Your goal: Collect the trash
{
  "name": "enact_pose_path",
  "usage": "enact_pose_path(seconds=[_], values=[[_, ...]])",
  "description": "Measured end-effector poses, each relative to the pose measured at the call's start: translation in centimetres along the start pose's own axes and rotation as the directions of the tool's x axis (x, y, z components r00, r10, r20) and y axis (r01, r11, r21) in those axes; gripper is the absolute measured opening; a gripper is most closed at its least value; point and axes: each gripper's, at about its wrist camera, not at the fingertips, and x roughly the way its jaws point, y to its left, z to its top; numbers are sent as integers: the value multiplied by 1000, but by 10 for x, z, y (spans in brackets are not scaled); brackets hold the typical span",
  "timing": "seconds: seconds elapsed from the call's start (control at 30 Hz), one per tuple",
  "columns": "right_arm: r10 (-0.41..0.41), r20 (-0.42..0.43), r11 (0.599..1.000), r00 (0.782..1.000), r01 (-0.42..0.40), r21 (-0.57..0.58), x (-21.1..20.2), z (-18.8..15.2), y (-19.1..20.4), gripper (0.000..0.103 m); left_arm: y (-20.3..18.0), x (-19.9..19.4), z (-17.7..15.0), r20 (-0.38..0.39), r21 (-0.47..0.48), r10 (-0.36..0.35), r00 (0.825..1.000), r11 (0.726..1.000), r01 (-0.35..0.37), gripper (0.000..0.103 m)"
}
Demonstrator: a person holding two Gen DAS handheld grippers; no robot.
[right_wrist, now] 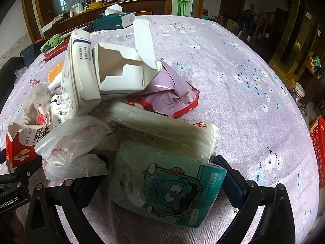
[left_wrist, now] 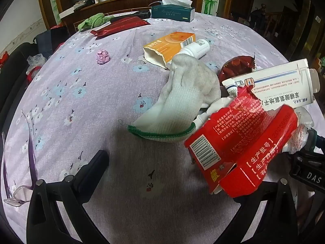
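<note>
A heap of trash lies on the lilac flowered tablecloth (right_wrist: 233, 85): torn white cartons (right_wrist: 119, 71), a crumpled clear bag (right_wrist: 71, 140), a long white packet (right_wrist: 162, 130), a purple-and-red wrapper (right_wrist: 172, 97) and a teal tissue pack (right_wrist: 168, 189). My right gripper (right_wrist: 160, 174) is open, its fingers on either side of the teal pack. My left gripper (left_wrist: 162, 162) is open; a torn red carton (left_wrist: 243, 150) covers its right finger. A white sock with a green cuff (left_wrist: 178, 105) lies just ahead of it. Farther off are an orange box (left_wrist: 168, 46), a white bottle (left_wrist: 197, 48) and a pink paper ball (left_wrist: 103, 56).
A teal tissue box (left_wrist: 172, 12), a red foil packet (left_wrist: 119, 27) and a green cloth (left_wrist: 93, 21) sit at the table's far side. Eyeglasses (left_wrist: 18, 193) lie near the left edge. A red basket (right_wrist: 319, 152) stands beyond the right edge. A wooden sideboard is behind.
</note>
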Motion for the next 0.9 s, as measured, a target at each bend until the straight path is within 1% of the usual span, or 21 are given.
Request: enact_pose_path(seconds=[0.1,0.13,0.23,0.33,0.4,0.5,0.6,0.63,0.7,0.73,0.8,0.9], values=[[2,-8,1000,1000,-2,-5,-1,0,0,103,1,-10,-9,-22,12,-14,1000,1000,15,103],[10,-32,1000,999,-11,-13,-1,1,-1,103,1,-15,-12,-23,24,-23,999,999,23,103],[22,-119,1000,993,-24,-15,-10,-2,-11,102,4,-37,-20,29,62,-35,999,998,33,103],[23,-115,999,993,-27,-34,-29,-9,-17,102,2,-61,-24,66,91,-65,996,994,59,103],[36,-95,999,995,-40,-36,-51,-15,-23,103,2,-76,-26,93,98,-81,992,993,72,103],[47,-31,998,998,-49,-46,-85,-19,-25,102,-2,-107,-28,144,115,-111,983,989,95,103],[23,61,999,998,-20,-46,-124,-20,-24,103,-8,-134,-33,211,146,-126,969,985,96,103],[16,100,999,995,-12,-47,-136,-18,-23,103,-10,-141,-37,233,158,-126,964,983,91,103],[-1,152,999,988,8,-45,-154,-22,-21,103,-17,-153,-42,265,193,-129,956,978,79,103],[2,174,999,985,6,-42,-160,-24,-21,103,-21,-158,-43,283,205,-131,950,976,73,103],[10,193,1000,981,-4,-29,-165,-26,-22,103,-25,-161,-43,296,223,-139,945,972,72,103],[6,191,1000,982,-4,-11,-167,-30,-25,101,-30,-168,-44,326,240,-139,935,969,61,103]])
